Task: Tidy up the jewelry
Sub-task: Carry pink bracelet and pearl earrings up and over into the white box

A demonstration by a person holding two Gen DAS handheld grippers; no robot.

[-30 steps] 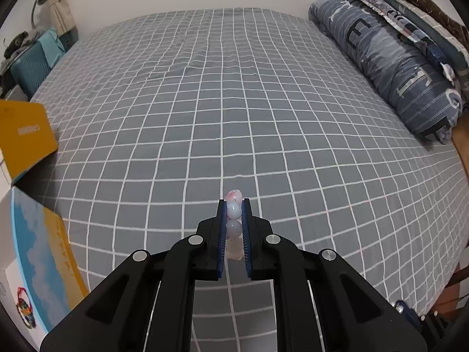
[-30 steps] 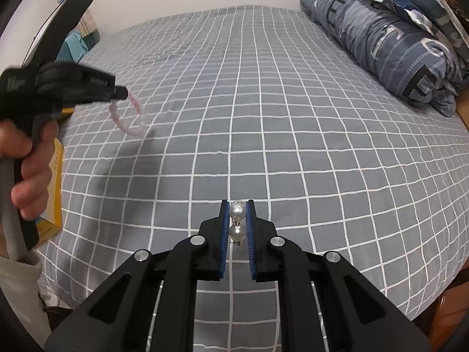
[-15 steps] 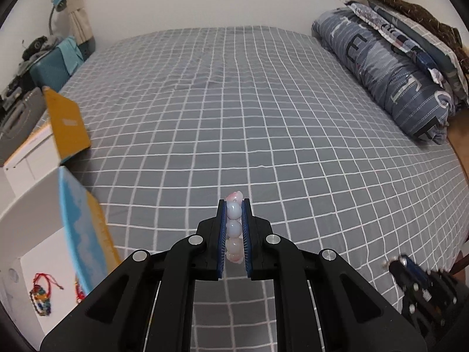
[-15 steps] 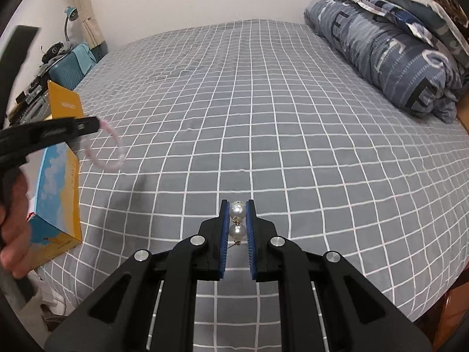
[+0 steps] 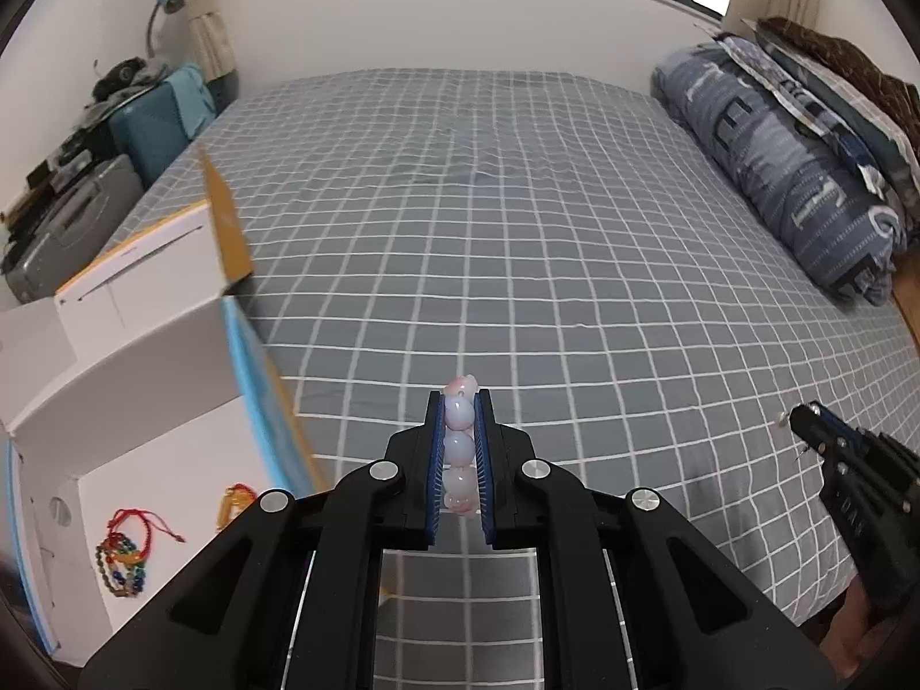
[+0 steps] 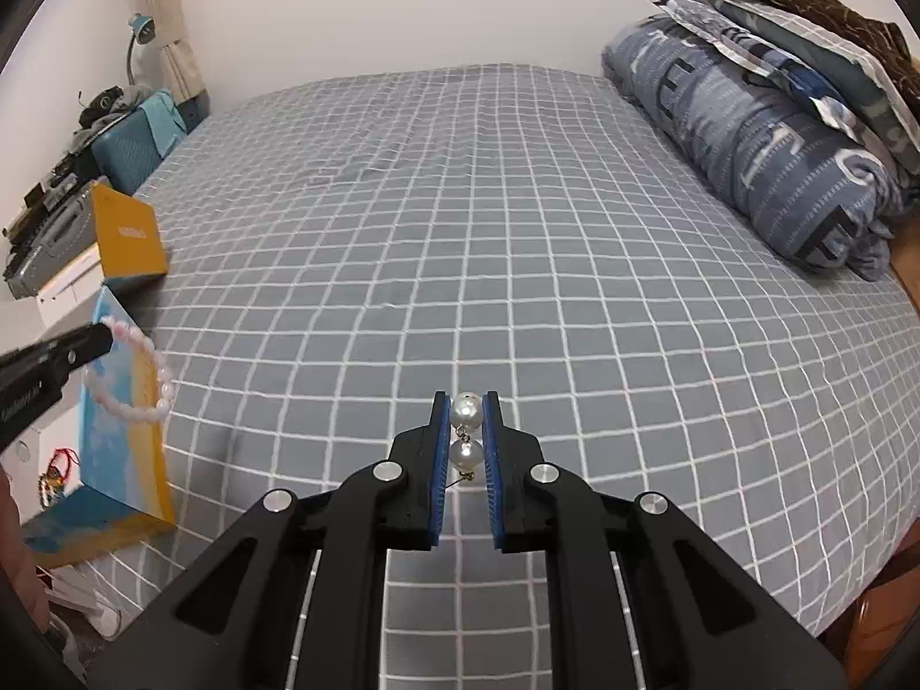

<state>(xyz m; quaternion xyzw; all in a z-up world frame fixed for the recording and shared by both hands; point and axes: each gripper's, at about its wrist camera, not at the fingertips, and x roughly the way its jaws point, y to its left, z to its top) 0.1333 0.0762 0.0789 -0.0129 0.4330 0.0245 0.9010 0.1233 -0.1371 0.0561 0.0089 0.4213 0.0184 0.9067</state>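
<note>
Pale pink round-bead bracelet (image 5: 459, 448) sits clamped in the left tool (image 5: 459, 402), beside the open white cardboard box (image 5: 144, 310) holding a multicoloured beaded bracelet (image 5: 122, 560). Right view: the right tool (image 6: 466, 402) pinches a two-pearl drop earring (image 6: 466, 431) above the grey checked bed (image 6: 517, 230); the box's orange flap (image 6: 127, 238) bears unreadable print.

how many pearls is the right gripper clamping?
2. Both pearls sit between the right gripper pads: the upper pearl at the fingertips, the lower pearl linked just behind it. More could be hidden below the pads.
</note>
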